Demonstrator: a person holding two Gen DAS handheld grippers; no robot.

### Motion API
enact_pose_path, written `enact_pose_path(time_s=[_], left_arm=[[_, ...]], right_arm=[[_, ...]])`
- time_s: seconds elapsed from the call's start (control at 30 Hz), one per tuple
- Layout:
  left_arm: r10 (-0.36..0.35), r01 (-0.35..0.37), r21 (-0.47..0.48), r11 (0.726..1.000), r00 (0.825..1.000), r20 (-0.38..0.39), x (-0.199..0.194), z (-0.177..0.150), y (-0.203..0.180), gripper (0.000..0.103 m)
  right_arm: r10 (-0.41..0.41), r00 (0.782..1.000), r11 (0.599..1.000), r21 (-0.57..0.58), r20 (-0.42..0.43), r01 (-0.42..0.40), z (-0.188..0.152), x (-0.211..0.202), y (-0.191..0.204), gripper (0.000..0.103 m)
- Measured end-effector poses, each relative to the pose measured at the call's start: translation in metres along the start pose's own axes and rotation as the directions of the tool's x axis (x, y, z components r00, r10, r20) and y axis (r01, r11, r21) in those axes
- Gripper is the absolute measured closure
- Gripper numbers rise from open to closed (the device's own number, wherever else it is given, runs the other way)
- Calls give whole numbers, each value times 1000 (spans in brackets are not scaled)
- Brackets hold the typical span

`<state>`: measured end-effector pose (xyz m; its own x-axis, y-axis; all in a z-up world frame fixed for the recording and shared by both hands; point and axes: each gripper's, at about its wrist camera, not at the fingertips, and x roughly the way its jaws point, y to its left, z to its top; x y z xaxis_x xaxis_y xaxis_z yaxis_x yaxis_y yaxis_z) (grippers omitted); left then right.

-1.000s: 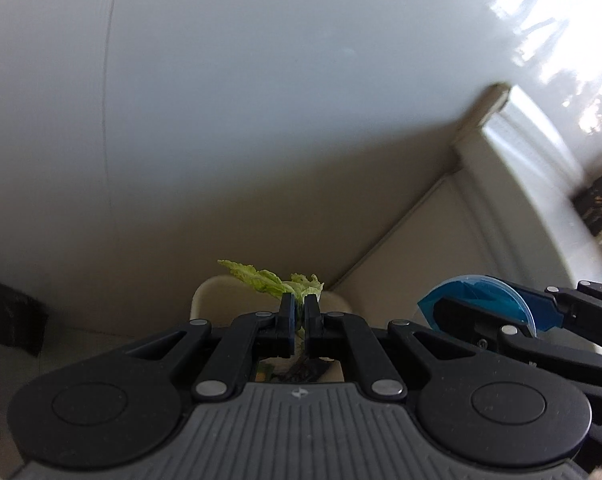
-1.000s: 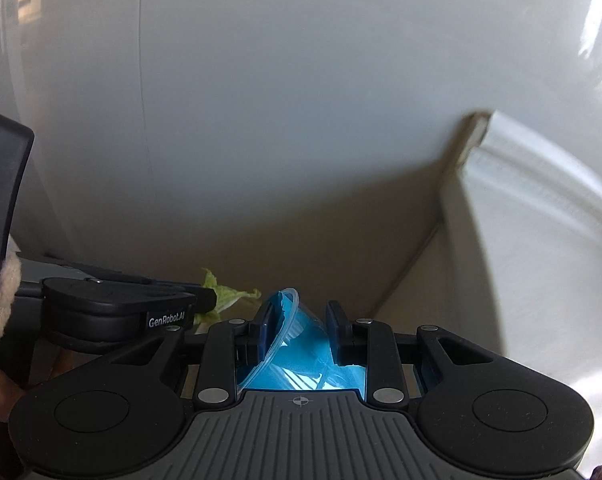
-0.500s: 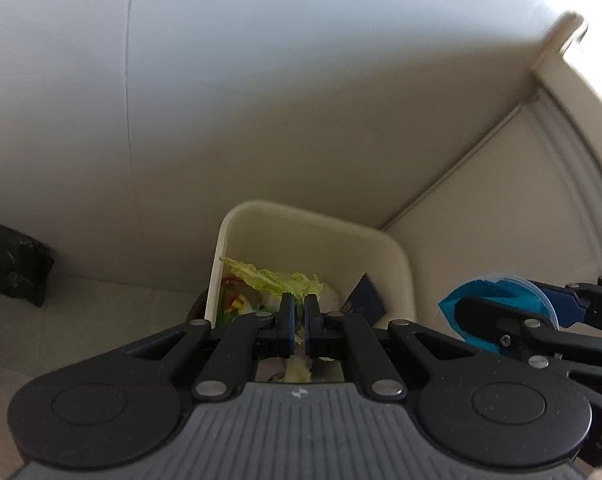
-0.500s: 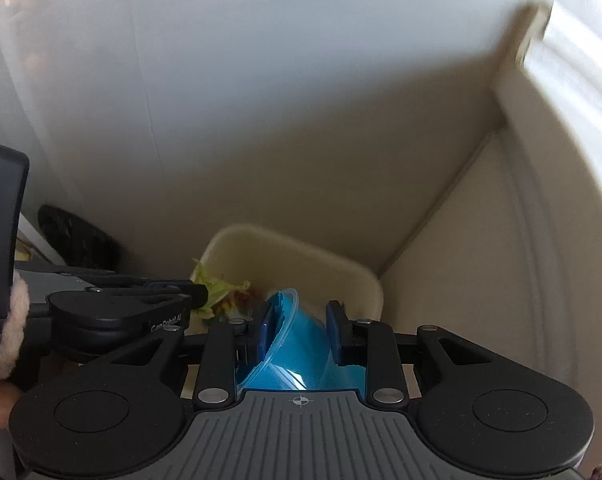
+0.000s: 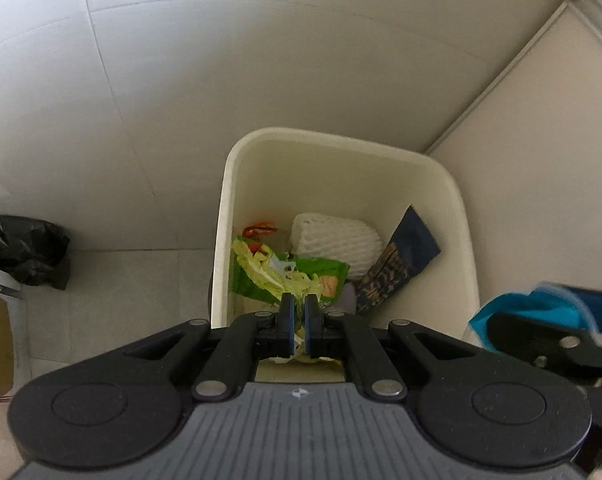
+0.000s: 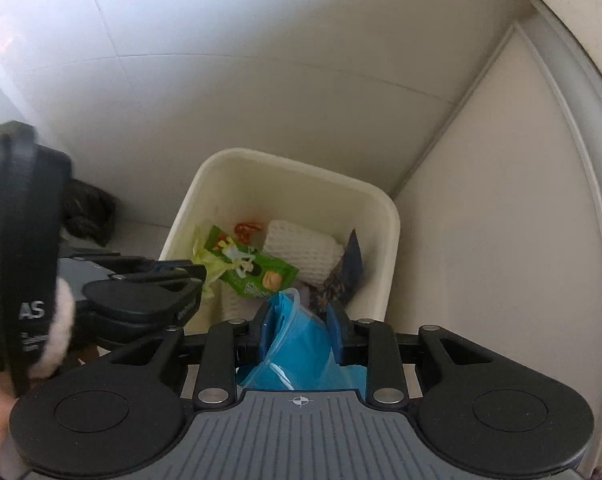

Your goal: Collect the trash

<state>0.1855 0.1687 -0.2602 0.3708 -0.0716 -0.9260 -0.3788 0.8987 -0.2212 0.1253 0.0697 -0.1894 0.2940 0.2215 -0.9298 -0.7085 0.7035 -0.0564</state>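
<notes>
Above cream bin (image 5: 463, 240): left gripper (image 5: 297, 312) fingers pinching lettuce leaf (image 5: 273, 276); right gripper (image 6: 301, 316) fingers clamped on crumpled blue plastic cup (image 6: 297, 344). Inside bin: green wrapper (image 6: 257, 272), white foam net (image 5: 333, 236).

The left gripper (image 5: 297, 312) points down over the near edge of a cream bin (image 5: 467, 248), its jaws closed on a pale green leaf (image 5: 275, 276) that hangs into the bin. Inside, a green packet (image 5: 325, 270) lies toward the left wall, with a red wrapper (image 5: 261, 230) behind it near the far left corner. A white foam net (image 5: 335, 236) sits toward the far wall, and a dark blue wrapper (image 5: 399, 266) leans against the right wall. The right gripper (image 5: 549, 336) shows at the right edge, beside the bin's near right corner, carrying a blue plastic piece (image 5: 537, 306). A black bag (image 5: 25, 250) sits on the floor well left of the bin, against the white wall (image 5: 261, 60)
</notes>
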Motion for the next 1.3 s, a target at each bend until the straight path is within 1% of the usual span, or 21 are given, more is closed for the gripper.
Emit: enact_pose_path(time_s=[0.13, 0.2, 0.23, 0.27, 0.3, 0.33, 0.37, 0.4, 0.5, 0.57, 0.7, 0.8, 0.83, 0.93, 1.0, 1.07, 1.13, 1.2, 1.27, 1.3], left_arm=[[16, -16, 4, 1000, 1000, -4, 4, -3, 0, 99], [17, -17, 4, 1000, 1000, -3, 5, -3, -2, 99], [15, -15, 7, 1000, 1000, -1, 4, -4, -2, 97], [13, -13, 9, 1000, 1000, 1, 4, -3, -2, 92], [21, -21, 7, 1000, 1000, 5, 5, -3, -2, 87], [26, -26, 3, 1000, 1000, 11, 4, -3, -1, 80], [28, -28, 0, 1000, 999, 15, 6, -3, -2, 76], [30, -30, -2, 1000, 999, 16, 7, -2, -1, 75], [34, -34, -10, 999, 999, 14, 8, -3, 1, 70], [34, -34, -11, 999, 999, 18, 7, -3, 2, 64], [33, -33, -5, 999, 999, 26, 6, -5, 1, 56], [40, -40, 0, 999, 998, 39, 3, -6, 2, 48], [44, -45, 1, 999, 998, 44, 2, -6, 2, 45], [46, -46, -3, 999, 997, 57, -2, -7, 4, 35], [44, -43, -10, 999, 997, 66, -6, -9, 6, 32], [37, -36, -16, 999, 997, 74, -12, -8, 9, 26], [34, -32, -24, 999, 995, 94, -22, -7, 12, 23], [51, -48, -24, 999, 991, 123, -34, -4, 14, 18], [76, -74, -20, 997, 985, 154, -48, -2, 16, 13], [89, -86, -24, 996, 981, 173, -56, -2, 17, 12]], right_arm=[[-19, 1000, 1000, 0, 16, 19, -2, -3, 1, 75], [-27, 999, 1000, 11, 29, 26, 2, -2, -5, 74], [-28, 999, 999, 23, 43, 27, 4, -2, -8, 74], [-26, 998, 999, 38, 52, 24, 5, -4, -10, 68], [-20, 998, 998, 53, 59, 16, 7, -7, -12, 58], [-15, 997, 998, 68, 70, 10, 8, -9, -14, 52], [-17, 996, 997, 81, 82, 10, 8, -13, -15, 43], [-23, 996, 996, 88, 90, 15, 8, -16, -17, 40], [-31, 996, 994, 104, 83, 22, 10, -16, -20, 40], [-29, 997, 993, 112, 74, 21, 11, -15, -21, 40], [-28, 997, 994, 103, 70, 21, 13, -17, -19, 40], [-26, 997, 994, 104, 69, 19, 14, -21, -20, 39], [-27, 997, 994, 105, 68, 20, 16, -14, -19, 39], [-27, 997, 994, 104, 76, 19, 16, -10, -19, 37], [-24, 995, 995, 97, 97, 15, 16, -14, -18, 37], [-25, 991, 997, 75, 130, 16, 14, -22, -17, 36], [-16, 984, 999, 43, 178, 9, 12, -33, -13, 33], [-11, 976, 999, 37, 217, 3, 12, -46, -12, 31], [12, 967, 999, 39, 255, -22, 12, -64, -12, 31], [20, 962, 999, 39, 272, -32, 11, -75, -12, 29]])
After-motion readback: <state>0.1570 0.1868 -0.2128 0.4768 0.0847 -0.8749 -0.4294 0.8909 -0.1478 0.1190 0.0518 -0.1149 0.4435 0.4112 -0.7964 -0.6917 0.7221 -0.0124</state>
